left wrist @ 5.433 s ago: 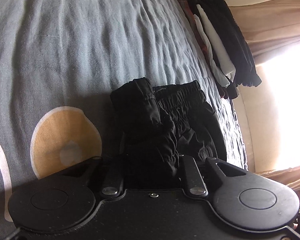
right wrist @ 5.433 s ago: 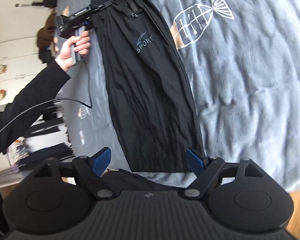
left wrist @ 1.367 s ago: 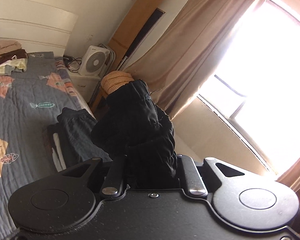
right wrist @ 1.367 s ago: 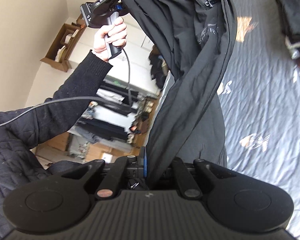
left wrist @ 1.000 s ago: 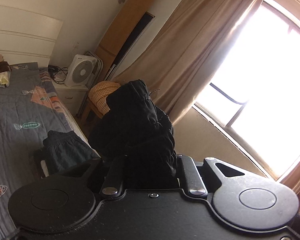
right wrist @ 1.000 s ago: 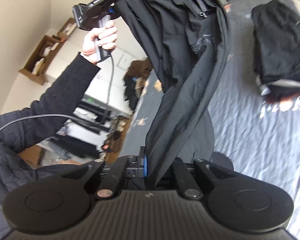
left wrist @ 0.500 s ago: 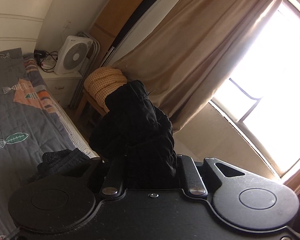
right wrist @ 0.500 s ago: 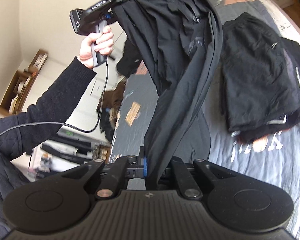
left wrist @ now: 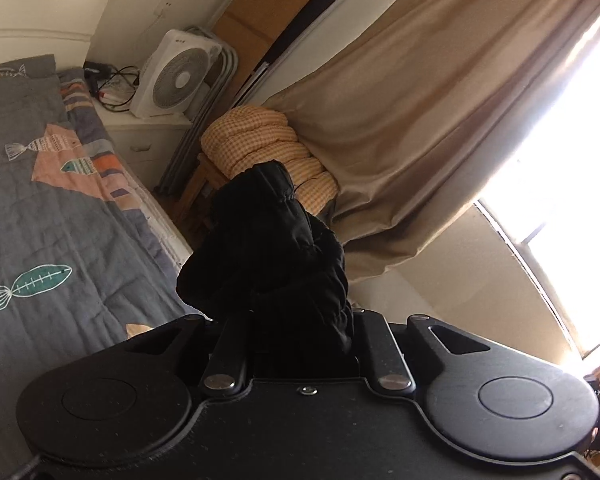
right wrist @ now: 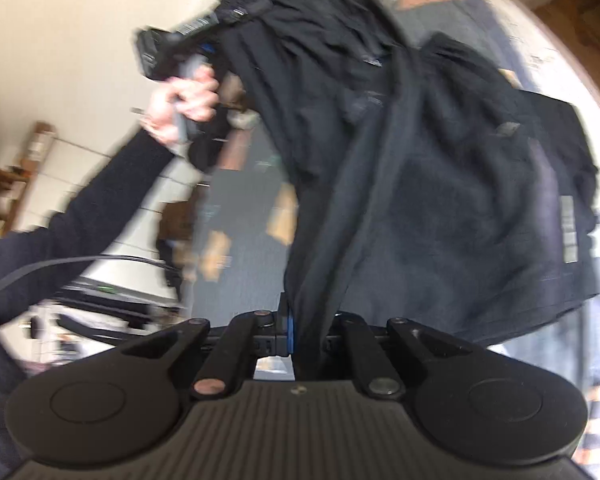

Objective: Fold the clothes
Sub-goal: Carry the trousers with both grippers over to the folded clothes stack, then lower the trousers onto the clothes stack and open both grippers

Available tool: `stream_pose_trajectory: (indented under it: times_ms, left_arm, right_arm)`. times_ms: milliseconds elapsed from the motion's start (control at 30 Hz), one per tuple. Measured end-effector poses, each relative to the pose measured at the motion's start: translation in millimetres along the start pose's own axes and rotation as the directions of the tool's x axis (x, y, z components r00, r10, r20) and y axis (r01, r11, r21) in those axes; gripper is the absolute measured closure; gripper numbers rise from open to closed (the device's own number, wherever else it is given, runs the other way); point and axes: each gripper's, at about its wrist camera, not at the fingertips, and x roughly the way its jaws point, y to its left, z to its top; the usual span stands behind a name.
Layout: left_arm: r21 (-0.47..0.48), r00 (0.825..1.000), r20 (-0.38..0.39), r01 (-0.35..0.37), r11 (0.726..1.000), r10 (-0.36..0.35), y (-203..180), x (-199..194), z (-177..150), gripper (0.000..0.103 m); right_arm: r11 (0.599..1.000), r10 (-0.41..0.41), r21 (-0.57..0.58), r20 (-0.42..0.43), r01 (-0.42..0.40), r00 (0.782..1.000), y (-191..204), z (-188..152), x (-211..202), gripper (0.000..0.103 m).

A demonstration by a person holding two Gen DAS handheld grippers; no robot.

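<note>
Black sport trousers (right wrist: 332, 128) hang in the air between both grippers. My left gripper (left wrist: 296, 312) is shut on the bunched black waistband (left wrist: 276, 248), which hides its fingertips. In the blurred right wrist view, a hand (right wrist: 184, 100) holds that left gripper (right wrist: 216, 36) up high at the upper left. My right gripper (right wrist: 304, 328) is shut on the trousers' lower end, the cloth running up from its jaws. A pile of folded black clothes (right wrist: 500, 208) lies on the bed behind the hanging trousers.
The grey bedspread (left wrist: 40, 208) with fish prints fills the left. Beyond the bed's edge stand a white nightstand (left wrist: 148, 140) with a box fan (left wrist: 176, 76), a checked yellow bundle (left wrist: 260, 148) on a chair, and tan curtains (left wrist: 400, 120) by a bright window.
Both grippers lifted the trousers off the bed and swung them toward the pile of folded clothes. The left camera's view has turned toward the curtain and nightstand. The right view is now motion-blurred.
</note>
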Motion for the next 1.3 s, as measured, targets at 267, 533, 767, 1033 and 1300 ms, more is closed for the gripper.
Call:
stream_pose_trajectory:
  times_ms: [267, 533, 767, 1033, 1300]
  left_arm:
    - [-0.022, 0.988, -0.095, -0.125, 0.992, 0.122, 51.4, 90.3, -12.3, 0.088]
    - [-0.053, 0.961, -0.163, -0.233, 0.971, 0.222, 77.0, 65.8, 1.1, 0.06]
    - [-0.088, 0.975, -0.037, -0.22, 0.971, 0.218, 65.4, -4.8, -1.6, 0.01]
    - [-0.316, 0.969, -0.059, 0.212, 0.925, -0.242, 8.2, 24.6, -88.5, 0.01]
    - [-0.446, 0.923, -0.133, 0.27, 0.853, -0.361, -5.0, 95.5, -161.3, 0.011]
  right_arm:
    - [0.916, -0.402, -0.013, -0.058, 0.402, 0.914, -64.8, 9.2, 44.8, 0.096]
    - [0.818, -0.571, 0.064, -0.023, 0.571, 0.821, -81.2, -7.9, 14.7, 0.047]
    - [0.852, -0.511, 0.225, 0.157, 0.473, 0.845, -76.8, -11.6, -28.2, 0.04]
    - [0.96, -0.261, 0.168, 0.262, 0.222, 0.929, -39.5, 0.9, 45.6, 0.04]
    - [0.957, -0.262, 0.161, 0.124, 0.241, 0.957, -47.8, -11.9, 116.4, 0.04]
